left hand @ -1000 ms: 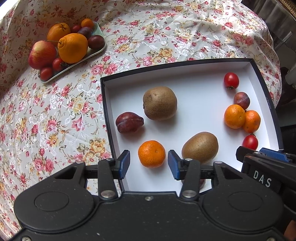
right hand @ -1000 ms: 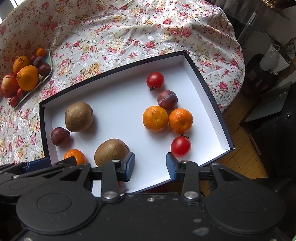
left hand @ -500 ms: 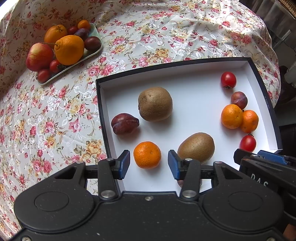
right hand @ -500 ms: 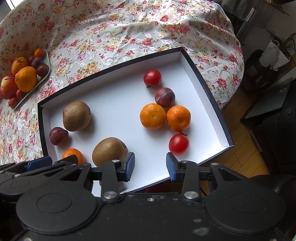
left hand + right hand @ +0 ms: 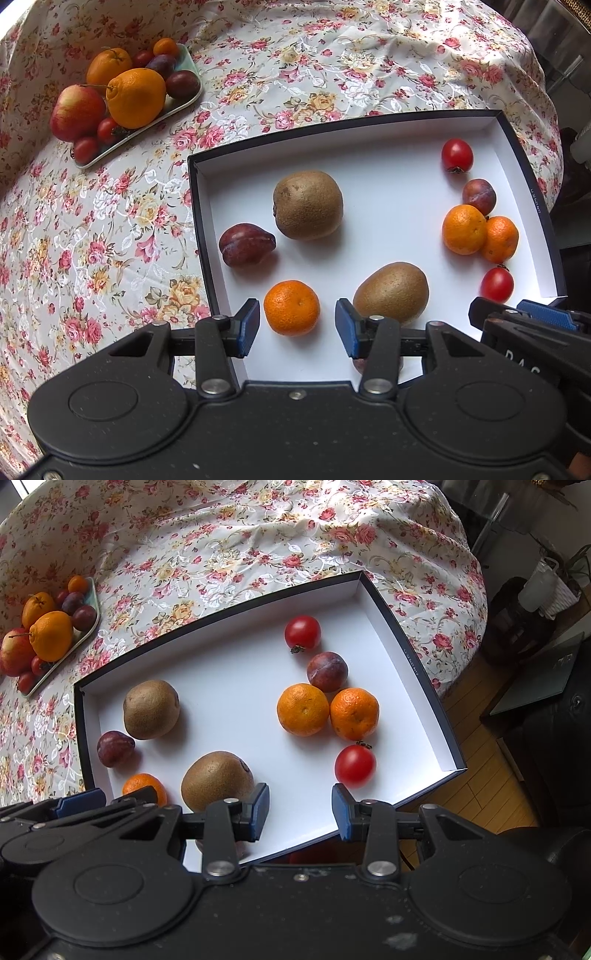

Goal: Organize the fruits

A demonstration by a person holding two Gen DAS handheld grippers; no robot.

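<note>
A white box with dark walls [image 5: 195, 206] [image 5: 417, 664] holds loose fruit. In the left wrist view a tangerine [image 5: 291, 307] lies just ahead of my open left gripper [image 5: 297, 328], between its blue pads, with a plum [image 5: 246, 244] and two kiwis [image 5: 308, 205] [image 5: 391, 291] nearby. At the right are two tangerines [image 5: 303, 709] [image 5: 354, 713], a plum [image 5: 327, 672] and two red tomatoes [image 5: 303, 632] [image 5: 354, 766]. My right gripper [image 5: 299, 814] is open and empty above the box's near edge, beside the near kiwi [image 5: 217, 781].
A pale green tray [image 5: 177, 99] [image 5: 86, 631] at the far left holds an apple, oranges, plums and tomatoes. The round table has a floral cloth [image 5: 332, 66]. Right of the table are a wooden floor [image 5: 491, 786] and dark furniture [image 5: 554, 738].
Both grippers have drawn back and up a little, so the box and fruit sit slightly farther away. No fruit has moved. Both grippers stay open.
</note>
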